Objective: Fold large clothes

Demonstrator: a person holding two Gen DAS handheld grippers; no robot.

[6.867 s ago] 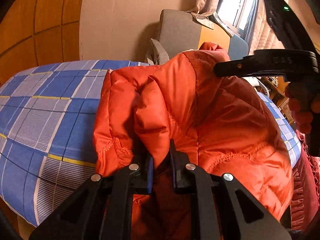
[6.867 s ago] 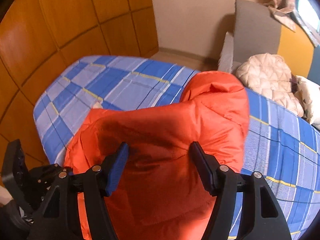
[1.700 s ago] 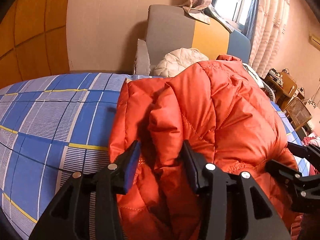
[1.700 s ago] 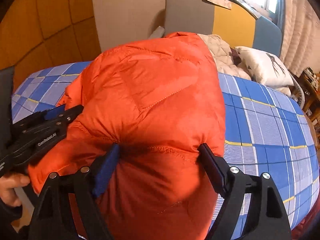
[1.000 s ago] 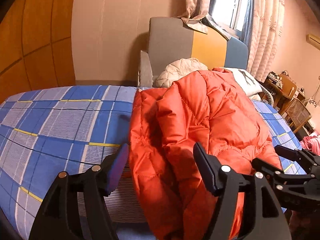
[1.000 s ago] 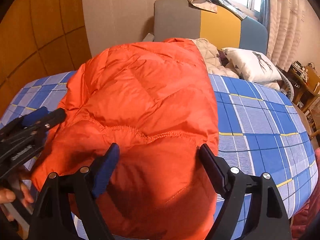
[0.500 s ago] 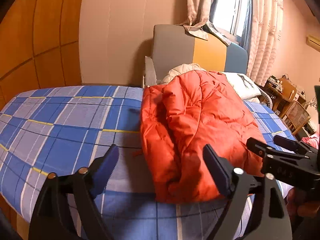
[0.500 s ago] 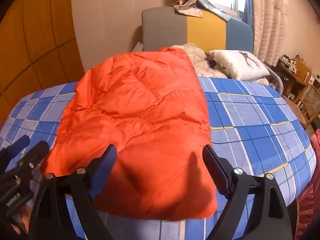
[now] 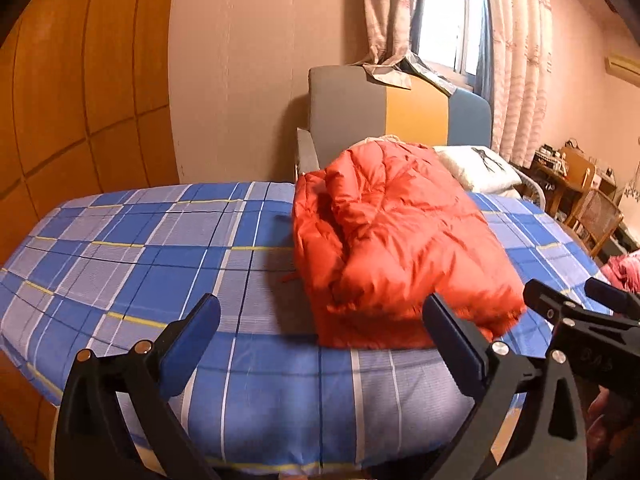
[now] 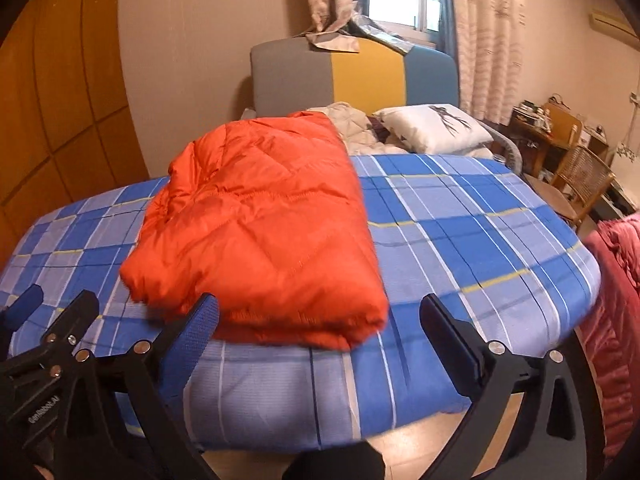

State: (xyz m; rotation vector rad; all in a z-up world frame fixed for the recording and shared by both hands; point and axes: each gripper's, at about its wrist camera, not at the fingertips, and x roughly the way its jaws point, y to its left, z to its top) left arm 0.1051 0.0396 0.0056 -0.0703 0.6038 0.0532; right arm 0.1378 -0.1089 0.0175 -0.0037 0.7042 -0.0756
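An orange puffer jacket (image 9: 400, 240) (image 10: 260, 224) lies folded in a thick bundle on the bed with the blue plaid sheet (image 9: 140, 264) (image 10: 472, 240), close to its near edge. My left gripper (image 9: 320, 316) hovers short of the jacket's near end, its jaws opening wide with nothing pressed between them. My right gripper (image 10: 320, 312) is likewise drawn back from the jacket, jaws opening, holding nothing. Each gripper shows in the other's view: the right gripper (image 9: 580, 308) at the right edge, the left gripper (image 10: 48, 320) at the lower left.
A grey, yellow and blue headboard (image 10: 352, 76) stands at the far end, with a white pillow (image 10: 432, 128) and a cream quilted garment (image 10: 352, 128) before it. Wooden panels (image 9: 80, 100) line the left wall. A desk and chair (image 10: 576, 176) and pink fabric (image 10: 616, 280) are on the right.
Both grippers let go of the jacket, opened wider and pulled back toward the bed's near edge. The jacket now rests folded on the sheet.
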